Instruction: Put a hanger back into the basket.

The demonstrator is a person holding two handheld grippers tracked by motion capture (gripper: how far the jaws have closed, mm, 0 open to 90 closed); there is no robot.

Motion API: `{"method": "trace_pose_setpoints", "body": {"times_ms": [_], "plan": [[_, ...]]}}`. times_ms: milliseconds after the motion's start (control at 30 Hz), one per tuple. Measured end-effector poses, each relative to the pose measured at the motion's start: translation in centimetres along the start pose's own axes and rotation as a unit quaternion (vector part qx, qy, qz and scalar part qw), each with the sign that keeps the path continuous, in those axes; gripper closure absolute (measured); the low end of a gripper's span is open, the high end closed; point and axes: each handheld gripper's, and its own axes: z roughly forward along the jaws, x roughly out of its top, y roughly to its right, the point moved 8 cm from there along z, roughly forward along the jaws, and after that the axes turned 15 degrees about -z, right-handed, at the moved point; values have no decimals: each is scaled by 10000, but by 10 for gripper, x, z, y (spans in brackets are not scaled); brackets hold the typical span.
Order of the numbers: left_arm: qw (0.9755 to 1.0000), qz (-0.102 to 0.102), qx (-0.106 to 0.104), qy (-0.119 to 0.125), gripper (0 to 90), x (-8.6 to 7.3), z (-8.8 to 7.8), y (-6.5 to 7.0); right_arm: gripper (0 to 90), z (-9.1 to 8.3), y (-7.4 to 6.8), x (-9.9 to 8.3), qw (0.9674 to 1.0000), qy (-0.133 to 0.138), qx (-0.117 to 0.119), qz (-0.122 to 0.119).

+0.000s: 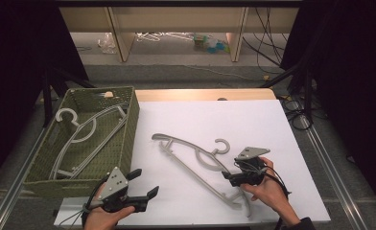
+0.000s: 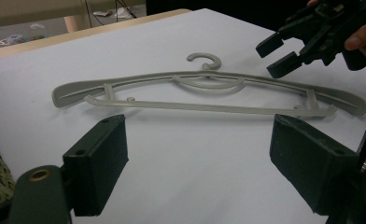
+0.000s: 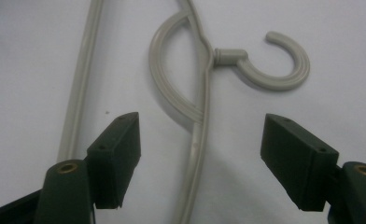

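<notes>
Overall light: soft and even on the white table sheet (image 1: pixel 215 120), coming from above.
Surroundings: the high view falls off to near black at its left and right edges.
Shadows: faint and short under the grey hanger (image 1: pixel 200 165); a darker patch under the left gripper (image 1: pixel 140 184) at lower left.
Glare: none; the sheet reads slightly blue-grey.
Focus: the close black jaws at the bottom of both gripper views are soft; the hanger's hook (image 3: pixel 277 65) is fairly sharp.
Grain: mild noise and low resolution in all views.
</notes>
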Motion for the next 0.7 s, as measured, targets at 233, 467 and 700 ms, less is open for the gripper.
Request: {"method": "trace_pose_setpoints", "body": {"times_ms": [233, 467, 700], "plan": [[10000, -5, -25, -32, 191, -1, 1, 1, 405, 18, 1, -4, 9990, -385, 236, -7], [9999, -95, -48, -69, 192, -2, 2, 4, 511, 30, 2, -7, 9952, -876, 421, -88], [9999, -94, -30, -72, 191, -3, 2, 3, 538, 32, 2, -4, 9921, -1126, 502, -231]]}}
